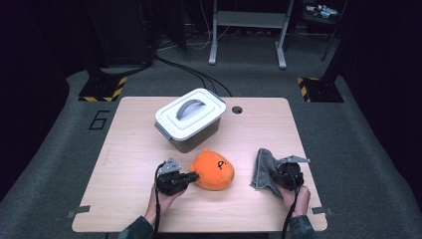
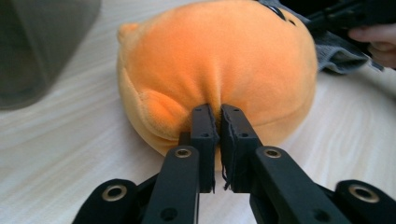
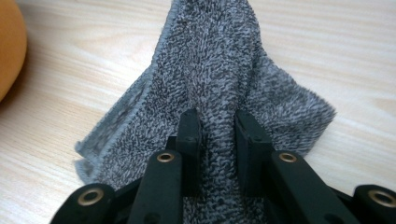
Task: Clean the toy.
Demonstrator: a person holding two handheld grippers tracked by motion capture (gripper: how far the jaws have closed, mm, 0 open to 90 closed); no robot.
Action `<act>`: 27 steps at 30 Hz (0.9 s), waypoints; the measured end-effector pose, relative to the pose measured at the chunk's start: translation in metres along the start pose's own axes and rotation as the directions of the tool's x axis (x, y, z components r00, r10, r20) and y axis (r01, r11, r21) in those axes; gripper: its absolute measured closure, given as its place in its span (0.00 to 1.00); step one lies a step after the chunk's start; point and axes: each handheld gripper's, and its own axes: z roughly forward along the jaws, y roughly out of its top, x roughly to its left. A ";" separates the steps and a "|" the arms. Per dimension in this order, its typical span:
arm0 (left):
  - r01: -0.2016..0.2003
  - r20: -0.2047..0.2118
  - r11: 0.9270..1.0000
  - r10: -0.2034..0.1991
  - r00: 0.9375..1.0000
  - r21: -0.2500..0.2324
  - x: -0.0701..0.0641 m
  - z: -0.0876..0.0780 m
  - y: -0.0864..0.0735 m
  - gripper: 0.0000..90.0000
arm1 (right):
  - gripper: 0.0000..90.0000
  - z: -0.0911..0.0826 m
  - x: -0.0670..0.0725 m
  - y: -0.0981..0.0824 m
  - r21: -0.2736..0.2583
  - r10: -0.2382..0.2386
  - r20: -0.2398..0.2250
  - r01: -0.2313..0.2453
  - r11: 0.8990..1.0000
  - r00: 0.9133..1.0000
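Left hand-held gripper (image 2: 217, 114): pinching orange plush (image 2: 215, 60) | right hand-held gripper (image 3: 217, 123): clamping grey towel (image 3: 210, 60)

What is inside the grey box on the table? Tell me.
Nothing inside can be seen: the white lid with its grey handle sits shut on the grey box and covers it. The orange plush toy and grey cloth lie outside it on the table.

Both units matte black. Left hand-held gripper (image 1: 193, 176): blocky black body, grey three-cornered plate on top, black cable trailing to the lower edge of the high view. Right hand-held gripper (image 1: 275, 174): same build, same plate and cable. Jaws are flat black bars on linkage arms with brass-coloured pivot rivets and small screw holes. Dark sleeve cuffs at bottom of frame.
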 end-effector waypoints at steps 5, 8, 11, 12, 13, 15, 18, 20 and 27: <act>-0.035 -0.021 0.999 0.035 0.999 -0.005 0.004 -0.015 0.005 0.68 | 0.80 0.001 0.001 -0.002 0.007 0.006 -0.004 -0.006 1.000 1.000; -0.046 -0.058 0.999 0.045 0.997 -0.008 0.009 -0.023 0.011 0.62 | 0.79 0.001 0.000 -0.002 0.009 -0.003 -0.003 0.003 1.000 1.000; -0.054 -0.087 0.998 0.056 0.995 0.021 0.017 -0.022 0.014 0.59 | 0.76 0.000 0.001 -0.002 0.006 -0.011 0.000 0.011 1.000 1.000; -0.058 -0.082 0.998 0.061 0.995 0.041 0.022 -0.019 0.014 0.57 | 0.73 0.000 0.001 -0.001 0.007 -0.011 0.001 0.011 1.000 1.000; -0.049 -0.077 0.997 0.053 0.996 0.055 0.025 -0.015 0.014 0.56 | 0.70 0.000 0.001 -0.001 0.009 -0.009 0.001 0.009 1.000 1.000; -0.038 -0.050 0.996 0.042 0.998 0.082 0.031 -0.008 0.012 0.55 | 0.60 0.001 0.001 -0.001 0.013 -0.004 0.009 0.004 1.000 1.000; -0.048 0.009 0.992 0.048 0.999 0.116 0.031 0.002 0.009 0.58 | 0.46 0.002 0.000 -0.001 0.018 0.001 0.027 -0.001 1.000 1.000; -0.055 0.020 0.992 0.053 0.998 0.112 0.028 0.004 0.007 0.64 | 0.44 0.003 0.001 -0.001 0.032 0.013 0.033 -0.014 0.999 0.999; -0.056 0.010 0.996 0.056 0.998 0.076 0.018 0.007 0.003 0.86 | 0.59 0.010 0.003 -0.002 0.044 0.005 0.038 -0.007 0.999 0.999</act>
